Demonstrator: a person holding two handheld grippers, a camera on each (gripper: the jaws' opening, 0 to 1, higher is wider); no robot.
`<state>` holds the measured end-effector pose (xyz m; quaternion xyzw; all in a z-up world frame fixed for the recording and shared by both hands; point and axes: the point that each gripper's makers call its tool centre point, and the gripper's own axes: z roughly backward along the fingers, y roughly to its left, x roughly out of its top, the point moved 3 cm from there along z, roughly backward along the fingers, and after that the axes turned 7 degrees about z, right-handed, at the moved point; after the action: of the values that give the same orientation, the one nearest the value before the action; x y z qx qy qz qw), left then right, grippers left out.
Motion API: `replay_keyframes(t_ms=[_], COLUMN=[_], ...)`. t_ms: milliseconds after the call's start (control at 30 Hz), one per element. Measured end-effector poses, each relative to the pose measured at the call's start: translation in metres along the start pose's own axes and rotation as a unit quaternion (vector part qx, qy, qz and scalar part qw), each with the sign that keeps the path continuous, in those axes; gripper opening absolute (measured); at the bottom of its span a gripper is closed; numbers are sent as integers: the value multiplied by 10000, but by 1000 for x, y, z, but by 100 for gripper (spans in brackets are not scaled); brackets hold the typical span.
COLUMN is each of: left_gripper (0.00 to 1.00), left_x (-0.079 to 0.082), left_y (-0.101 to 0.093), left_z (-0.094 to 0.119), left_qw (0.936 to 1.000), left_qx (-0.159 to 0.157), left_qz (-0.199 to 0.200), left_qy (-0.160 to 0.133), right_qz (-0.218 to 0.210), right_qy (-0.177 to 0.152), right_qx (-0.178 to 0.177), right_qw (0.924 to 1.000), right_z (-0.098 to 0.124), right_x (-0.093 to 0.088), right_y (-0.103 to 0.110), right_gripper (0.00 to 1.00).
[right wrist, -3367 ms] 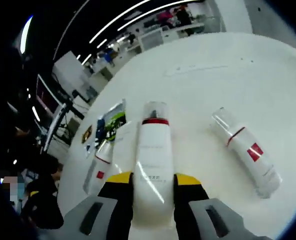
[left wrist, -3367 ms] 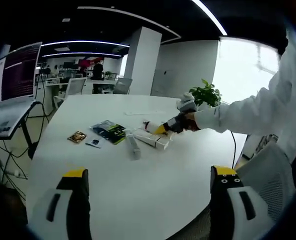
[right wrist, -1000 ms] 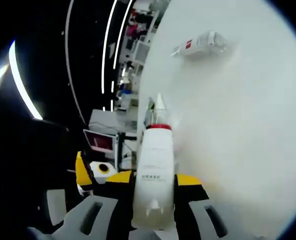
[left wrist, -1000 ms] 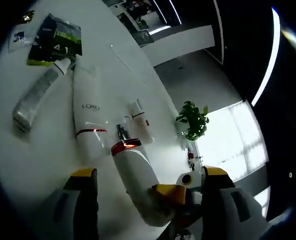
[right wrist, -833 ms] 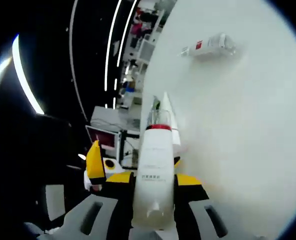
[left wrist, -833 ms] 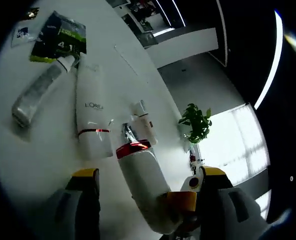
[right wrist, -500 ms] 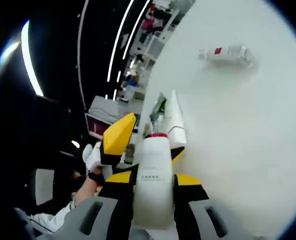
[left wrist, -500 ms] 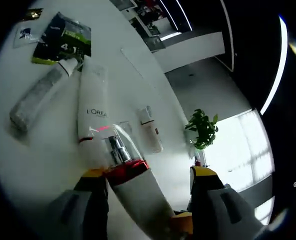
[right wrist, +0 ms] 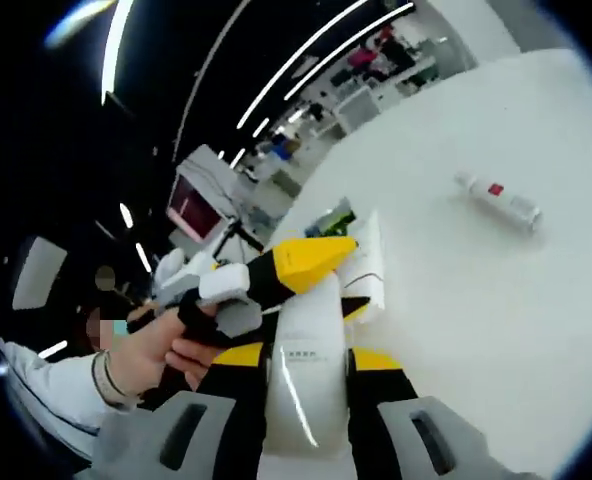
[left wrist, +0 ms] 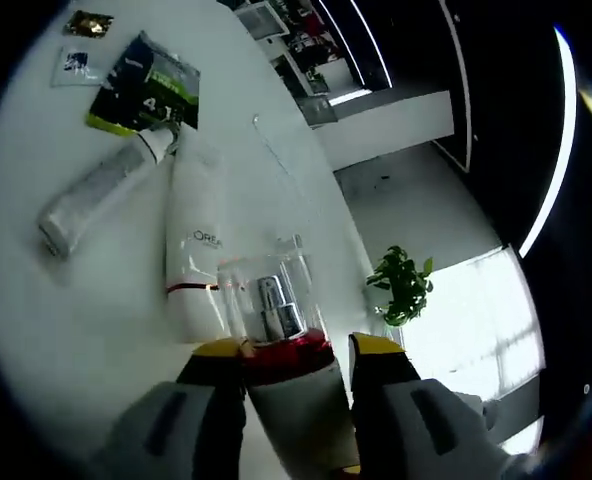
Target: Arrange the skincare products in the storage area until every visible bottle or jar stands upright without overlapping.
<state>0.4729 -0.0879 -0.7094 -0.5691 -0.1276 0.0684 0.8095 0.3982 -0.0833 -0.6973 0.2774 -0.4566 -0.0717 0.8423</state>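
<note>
A white pump bottle (left wrist: 294, 405) with a red collar and clear cap sits between both grippers. My right gripper (right wrist: 302, 356) is shut on its body (right wrist: 304, 325). My left gripper (left wrist: 296, 348) has its yellow jaws closed against the bottle's collar end; in the right gripper view it crosses the bottle's top (right wrist: 306, 258), held by a hand (right wrist: 161, 345). A white L'Oreal bottle (left wrist: 196, 250) lies flat on the white table (left wrist: 36, 300), next to a lying grey tube (left wrist: 96, 195). A small bottle with a red label (right wrist: 496, 197) lies alone on the table.
A green and black sachet (left wrist: 141, 85) and two small packets (left wrist: 76, 60) lie at the far end of the table. A potted plant (left wrist: 398, 285) stands beyond the table edge. Desks and monitors (right wrist: 201, 210) fill the room behind.
The left gripper has moved in over the pump bottle's top and its jaws have narrowed onto the collar. The right gripper still holds the bottle, and its view has tilted.
</note>
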Motion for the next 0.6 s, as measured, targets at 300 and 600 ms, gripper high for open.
replay_keyframes(t_ms=[300, 600], left_gripper=[30, 28], left_x=[9, 5], left_y=[-9, -12], left_z=[9, 14], left_qw=[9992, 9929], left_qx=[-273, -240], left_qz=[-286, -1145], left_qy=[-103, 217], right_qz=[693, 1508], right_qy=[108, 461], right_qx=[-80, -159], right_qw=[9975, 9874], right_z=[-4, -7], right_x=[-1, -11], right_y=[7, 3], right_gripper=[23, 23])
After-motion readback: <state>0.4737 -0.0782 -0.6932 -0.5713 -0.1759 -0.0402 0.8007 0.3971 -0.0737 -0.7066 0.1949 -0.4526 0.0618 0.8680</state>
